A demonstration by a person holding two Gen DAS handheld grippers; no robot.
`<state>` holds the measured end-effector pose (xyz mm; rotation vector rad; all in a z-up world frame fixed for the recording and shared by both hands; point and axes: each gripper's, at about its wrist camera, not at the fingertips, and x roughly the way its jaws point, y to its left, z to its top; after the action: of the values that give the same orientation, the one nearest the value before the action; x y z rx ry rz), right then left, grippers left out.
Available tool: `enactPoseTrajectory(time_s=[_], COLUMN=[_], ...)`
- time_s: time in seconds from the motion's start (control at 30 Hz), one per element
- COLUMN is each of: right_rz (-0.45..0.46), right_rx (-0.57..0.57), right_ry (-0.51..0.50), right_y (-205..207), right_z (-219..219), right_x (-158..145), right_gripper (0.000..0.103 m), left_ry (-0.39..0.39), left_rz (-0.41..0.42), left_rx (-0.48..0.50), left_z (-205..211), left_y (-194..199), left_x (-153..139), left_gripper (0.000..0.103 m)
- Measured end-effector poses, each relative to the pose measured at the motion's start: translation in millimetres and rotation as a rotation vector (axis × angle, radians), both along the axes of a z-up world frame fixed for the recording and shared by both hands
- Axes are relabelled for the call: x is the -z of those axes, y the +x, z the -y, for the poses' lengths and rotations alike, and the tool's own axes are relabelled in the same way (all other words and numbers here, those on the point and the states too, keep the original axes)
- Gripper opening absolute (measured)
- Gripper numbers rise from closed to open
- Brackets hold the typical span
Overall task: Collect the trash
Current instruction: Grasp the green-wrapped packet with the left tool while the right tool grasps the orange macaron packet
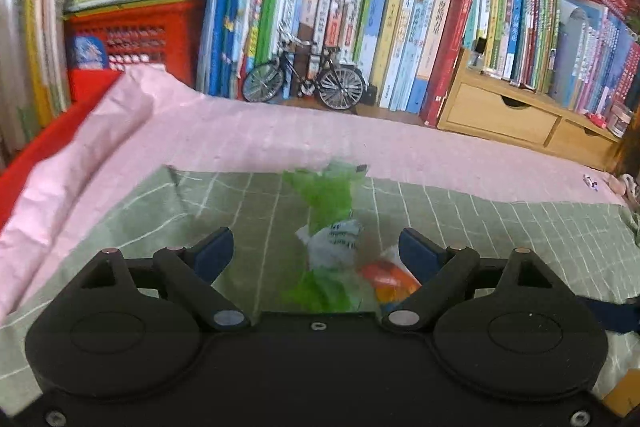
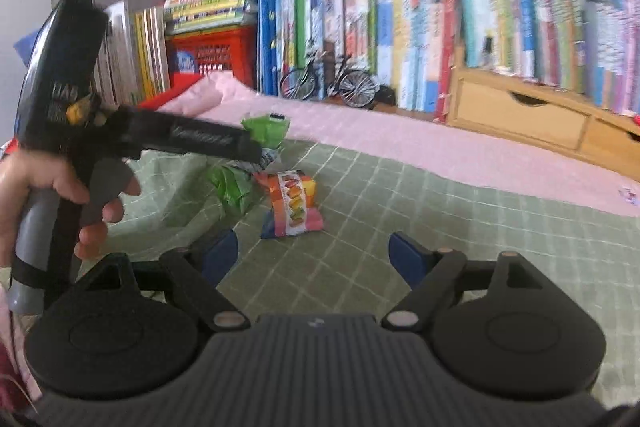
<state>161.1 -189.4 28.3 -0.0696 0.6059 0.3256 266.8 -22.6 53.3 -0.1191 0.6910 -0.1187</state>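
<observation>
— Nearest the lens sat the left tool (image 1: pixel 316 251), black plastic with blue pads, its jaws standing wide apart and pressing on nothing.

— And the trash?

— Just beyond its fingers, on the green checked cloth (image 1: pixel 500 227): a crinkly green wrapper (image 1: pixel 324 193), a white wrapper with green print (image 1: pixel 334 243) touching it, and an orange snack packet (image 1: pixel 386 279) beside the right-hand pad. Everything was blurred, so no print could be read there.

— What about the other side?

— The right tool (image 2: pixel 314 255) was likewise spread open, with bare cloth between its pads. Ahead of it lay the same orange snack packet (image 2: pixel 294 203), glossy film with a strip of fruit-like pictures (the lettering was too soft to make out). A hand (image 2: pixel 48 199) gripped the grey handle of the left tool, whose black body carried pale writing that I could not read.

— Any containers?

— A red plastic crate (image 1: pixel 136 35) with a perforated wall stood at the back, under a flat stack of books; its contents were hidden. A wooden drawer unit (image 1: pixel 504 115) with two cut-out pulls carried upright books (image 1: pixel 400 39), their spines printed in Chinese characters too small to read.

— Anything else?

— A metal model bicycle (image 1: pixel 306 79) with wire-spoked wheels stood before the books, behind a pink sheet (image 1: pixel 280 139) lying under the green cloth.
</observation>
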Motion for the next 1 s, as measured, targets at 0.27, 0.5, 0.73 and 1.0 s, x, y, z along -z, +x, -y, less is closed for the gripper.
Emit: enactPoseTrajectory(time_s=[0.27, 0.5, 0.73, 1.0], right_rz=[-0.046, -0.063, -0.095, -0.072], right_rx=[-0.017, -0.029, -0.040, -0.042], right_ry=[-0.033, -0.042, 0.002, -0.022], right_y=[53, 73, 66, 38], right_z=[-27, -40, -41, -29], right_x=[26, 38, 42, 31], right_gripper=[0.089, 0.089, 0.064, 0.049], left_ry=[-0.041, -0.091, -0.080, -0.013], left_rz=[-0.083, -0.156, -0.154, -0.064], left_rx=[0.023, 0.092, 0.095, 0.097], left_z=[1, 0, 1, 12], left_y=[36, 49, 45, 22], left_x=[16, 28, 29, 10], left_gripper=[0.077, 0.072, 0.040, 0.033])
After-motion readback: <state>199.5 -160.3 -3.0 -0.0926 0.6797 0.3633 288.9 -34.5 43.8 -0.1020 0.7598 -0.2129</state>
